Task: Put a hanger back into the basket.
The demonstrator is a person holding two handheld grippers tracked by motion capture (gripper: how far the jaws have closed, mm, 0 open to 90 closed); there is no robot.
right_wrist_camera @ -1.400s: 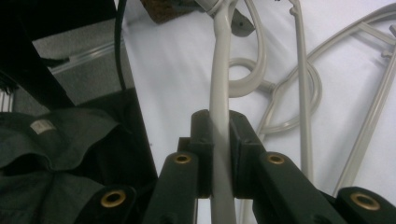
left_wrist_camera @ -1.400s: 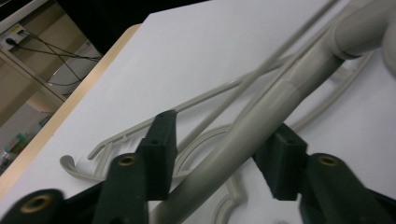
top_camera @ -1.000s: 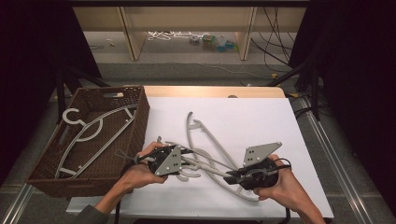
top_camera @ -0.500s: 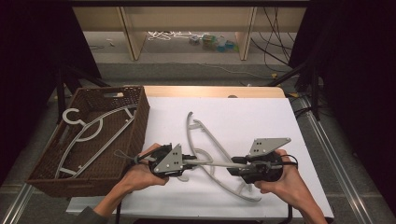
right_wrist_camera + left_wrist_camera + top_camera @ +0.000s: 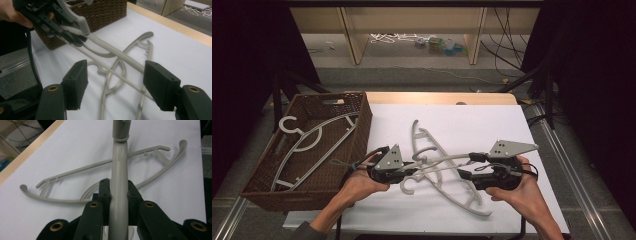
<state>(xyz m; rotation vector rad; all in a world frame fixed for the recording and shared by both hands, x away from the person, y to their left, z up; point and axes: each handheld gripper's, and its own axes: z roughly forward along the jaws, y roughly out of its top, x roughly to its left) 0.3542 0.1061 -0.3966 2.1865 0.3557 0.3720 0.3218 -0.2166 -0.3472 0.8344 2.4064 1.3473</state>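
At about nine o'clock of the table sits a brown wicker basket, hard against the left edge of the white table top. Inside it lie grey hangers, one with its hook toward ten o'clock near the far-left corner; how many are stacked there I cannot tell.

Just right of the basket, at about seven o'clock, the left gripper is clamped on the arm of a raised grey hanger. In the left gripper view the two black jaws press on either side of that thick grey bar, which runs straight up toward twelve o'clock.

Beneath it, flat on the table top near the centre, lies a second grey hanger, running from about eleven o'clock down to five o'clock, its hook near the left gripper. The left gripper view shows it lying across the white surface.

At about five o'clock the right gripper faces the left one. Its jaws have just been opening: in the right gripper view the pads stand wide apart, the raised hanger's bar passing between them untouched.
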